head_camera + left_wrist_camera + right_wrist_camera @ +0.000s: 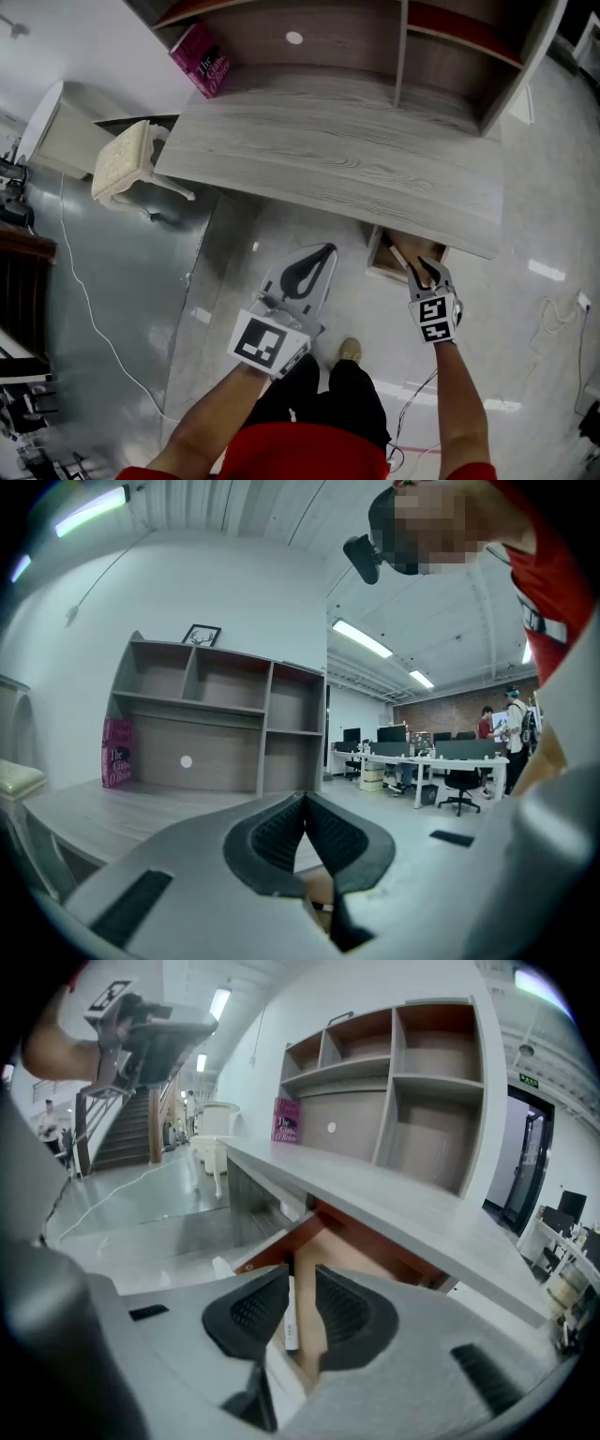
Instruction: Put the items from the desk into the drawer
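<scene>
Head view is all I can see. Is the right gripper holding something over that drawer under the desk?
Observer: Yes, sort of. The right gripper view shows a thin white pen between the jaws of the right gripper, with the open drawer just behind it.
Operator: Is it squeezing the pen tight?
Observer: No. The jaws stand wider apart than the pen, and it seems to touch only one pad.

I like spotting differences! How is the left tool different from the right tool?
The left tool is shut and empty; the right tool is open, a white pen between its jaws. Left hangs over the floor, right over the open drawer. Both carry marker cubes.
</scene>
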### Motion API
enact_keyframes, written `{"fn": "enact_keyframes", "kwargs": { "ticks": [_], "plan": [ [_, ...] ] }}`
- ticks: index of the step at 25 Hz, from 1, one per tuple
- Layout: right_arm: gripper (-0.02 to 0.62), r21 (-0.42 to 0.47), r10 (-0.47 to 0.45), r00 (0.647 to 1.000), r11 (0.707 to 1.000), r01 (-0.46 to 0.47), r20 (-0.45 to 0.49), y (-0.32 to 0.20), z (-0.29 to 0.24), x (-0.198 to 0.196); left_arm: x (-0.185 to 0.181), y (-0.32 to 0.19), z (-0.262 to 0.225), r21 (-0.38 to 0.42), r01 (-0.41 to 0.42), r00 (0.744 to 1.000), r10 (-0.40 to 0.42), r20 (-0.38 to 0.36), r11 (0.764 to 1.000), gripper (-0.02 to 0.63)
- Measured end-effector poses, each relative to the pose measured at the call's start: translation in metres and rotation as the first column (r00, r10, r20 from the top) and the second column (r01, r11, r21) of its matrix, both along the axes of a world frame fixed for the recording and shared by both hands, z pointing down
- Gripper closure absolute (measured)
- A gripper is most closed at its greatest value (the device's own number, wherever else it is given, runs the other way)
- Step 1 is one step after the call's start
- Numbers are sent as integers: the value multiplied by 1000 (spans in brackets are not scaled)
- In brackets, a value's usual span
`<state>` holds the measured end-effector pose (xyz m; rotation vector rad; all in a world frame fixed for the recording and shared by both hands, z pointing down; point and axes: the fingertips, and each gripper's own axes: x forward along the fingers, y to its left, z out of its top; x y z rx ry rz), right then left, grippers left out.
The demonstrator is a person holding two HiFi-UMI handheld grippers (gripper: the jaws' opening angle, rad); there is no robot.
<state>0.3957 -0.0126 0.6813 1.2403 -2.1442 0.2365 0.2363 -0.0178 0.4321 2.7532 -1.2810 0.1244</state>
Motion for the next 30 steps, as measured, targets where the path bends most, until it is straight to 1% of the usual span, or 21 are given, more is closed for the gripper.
{"fn": "enact_keyframes", "kwargs": {
  "ticks": [3, 8, 12, 15, 17, 21, 24, 30],
  "plan": [
    [522, 56, 24, 997, 998, -28, 73, 2, -34, -7, 3, 7, 0, -11, -31, 1000, 31, 3, 999, 598],
    [533, 167, 49, 983, 983, -79, 176, 4, -104, -19, 8, 15, -12, 19, -73, 997, 73, -7, 997, 598],
    [551, 267, 55, 966, 956, -125, 254, 13, -170, -28, 11, 22, -29, 50, -106, 994, 107, -14, 993, 598],
    [572, 338, 34, 950, 930, -143, 309, 26, -221, -42, 10, 29, -46, 70, -124, 992, 126, -31, 990, 598],
    [589, 379, 10, 942, 914, -145, 335, 36, -256, -54, 10, 36, -59, 85, -143, 988, 146, -38, 986, 598],
    [589, 443, -32, 921, 883, -155, 387, 58, -312, -75, 8, 50, -83, 112, -185, 980, 192, -49, 976, 598],
    [591, 479, -54, 906, 861, -171, 420, 73, -342, -90, 5, 60, -99, 139, -215, 972, 225, -60, 967, 598],
    [592, 525, -74, 898, 830, -186, 434, 90, -381, -118, -9, 77, -128, 176, -252, 958, 271, -96, 952, 598]
  ]
}}
